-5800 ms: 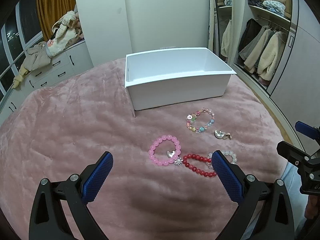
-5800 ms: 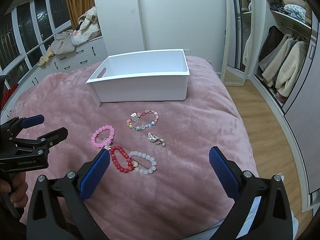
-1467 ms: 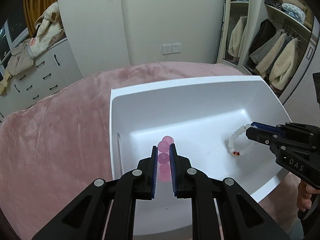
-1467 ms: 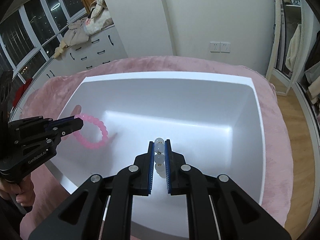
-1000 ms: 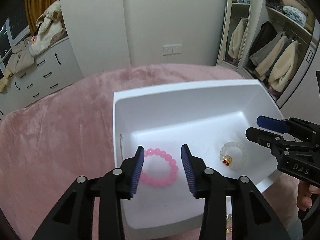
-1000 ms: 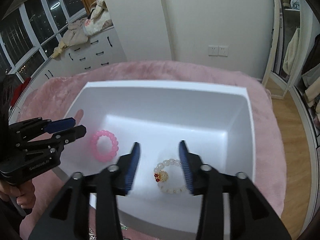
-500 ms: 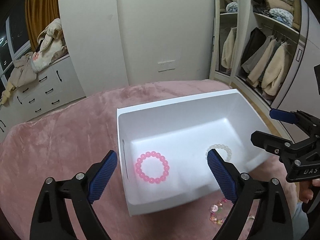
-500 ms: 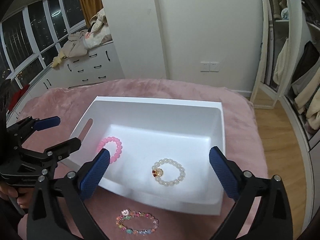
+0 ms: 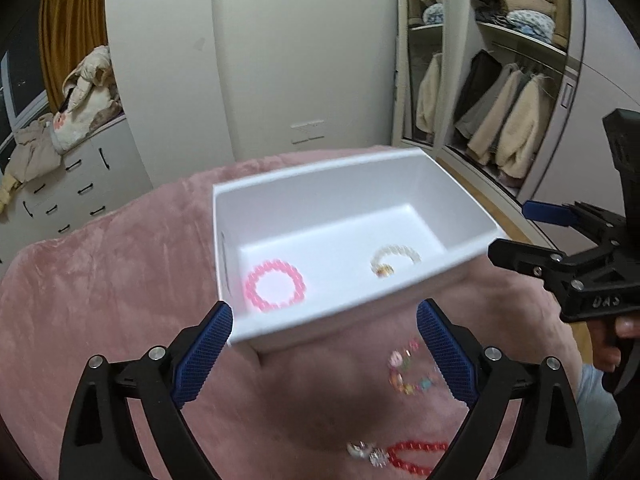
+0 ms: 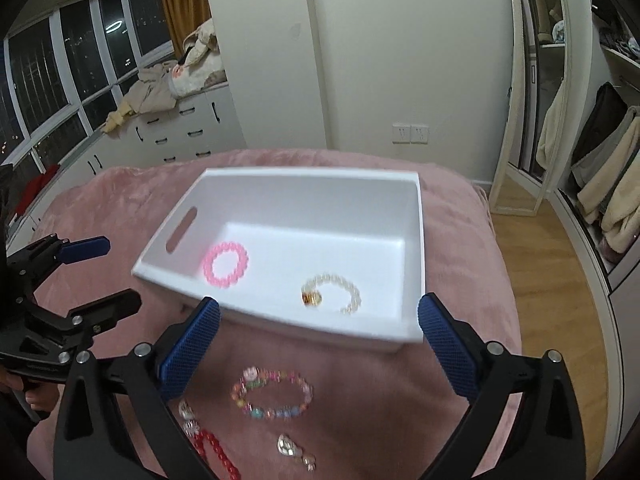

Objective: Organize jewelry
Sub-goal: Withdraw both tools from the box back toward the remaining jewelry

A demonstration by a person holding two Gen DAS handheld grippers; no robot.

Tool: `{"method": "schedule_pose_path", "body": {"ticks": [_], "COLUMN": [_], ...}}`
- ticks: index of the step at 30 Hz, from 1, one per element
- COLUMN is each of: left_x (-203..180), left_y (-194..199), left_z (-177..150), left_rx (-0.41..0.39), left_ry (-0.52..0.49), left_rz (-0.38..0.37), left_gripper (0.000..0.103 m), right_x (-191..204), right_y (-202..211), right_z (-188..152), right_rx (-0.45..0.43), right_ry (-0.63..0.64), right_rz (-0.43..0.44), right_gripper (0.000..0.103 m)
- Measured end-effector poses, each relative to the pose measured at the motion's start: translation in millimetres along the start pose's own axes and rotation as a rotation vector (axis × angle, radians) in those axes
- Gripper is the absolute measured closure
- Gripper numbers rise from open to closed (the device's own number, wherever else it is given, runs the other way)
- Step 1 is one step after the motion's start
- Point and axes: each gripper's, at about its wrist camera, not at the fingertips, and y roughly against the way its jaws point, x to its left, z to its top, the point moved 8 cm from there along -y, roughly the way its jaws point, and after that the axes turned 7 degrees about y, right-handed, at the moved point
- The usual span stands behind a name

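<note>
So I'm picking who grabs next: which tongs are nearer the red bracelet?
Left. The red bracelet lies just below the open left tongs, toward their right finger. The open right tongs sit further right; it lies at their lower left.

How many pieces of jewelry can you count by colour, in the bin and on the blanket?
Pink bracelet, in the white bin: 1
White bracelet, in the bin: 1
Multicolour bracelet, on the pink blanket: 1
Red bracelet, on the blanket: 1
Silver charm, on the blanket: 1
Total: 5
</note>
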Motion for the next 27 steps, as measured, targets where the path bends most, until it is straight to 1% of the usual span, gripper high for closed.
{"method": "schedule_pose_path", "body": {"ticks": [6,9,11,13,14,16,18,22,23,24,25,27], "left_x": [-8,-10,-10,-8,-7,-6,-5,-2,-2,-2,-3,-5], "left_y": [-11,-17,-20,-26,-30,-35,-39,-47,-50,-53,-56,-63], "left_z": [-49,-70,-82,-93,-99,-109,-118,-129,-133,-136,-138,-144], "left_rx": [0.057,0.081,0.092,0.115,0.125,0.138,0.152,0.169,0.177,0.185,0.193,0.208], "left_ry": [-0.025,-0.026,-0.025,-0.028,-0.032,-0.037,-0.039,-0.039,-0.041,-0.044,-0.046,-0.055], "left_rz": [-0.064,-0.093,-0.109,-0.112,-0.115,-0.118,-0.126,-0.143,-0.151,-0.154,-0.156,-0.155], "left_gripper": [0.009,0.009,0.01,0.018,0.02,0.023,0.024,0.026,0.027,0.029,0.033,0.035], "right_x": [-1,3,8,14,17,25,33,41,42,42,41,41], "right_y": [0,-1,-3,-5,-7,-11,-17,-27,-30,-32,-34,-37], "right_z": [-40,-57,-70,-78,-83,-91,-100,-116,-120,-122,-125,-129], "right_rx": [0.044,0.057,0.064,0.073,0.082,0.098,0.118,0.154,0.163,0.169,0.175,0.181], "right_ry": [-0.022,-0.027,-0.025,-0.013,-0.01,-0.004,0.013,0.022,0.018,0.016,0.012,0.005], "right_rz": [0.004,0.019,0.031,0.04,0.046,0.065,0.082,0.104,0.109,0.11,0.112,0.119], "right_gripper": [0.005,0.009,0.01,0.014,0.016,0.022,0.03,0.031,0.034,0.036,0.037,0.038]}}
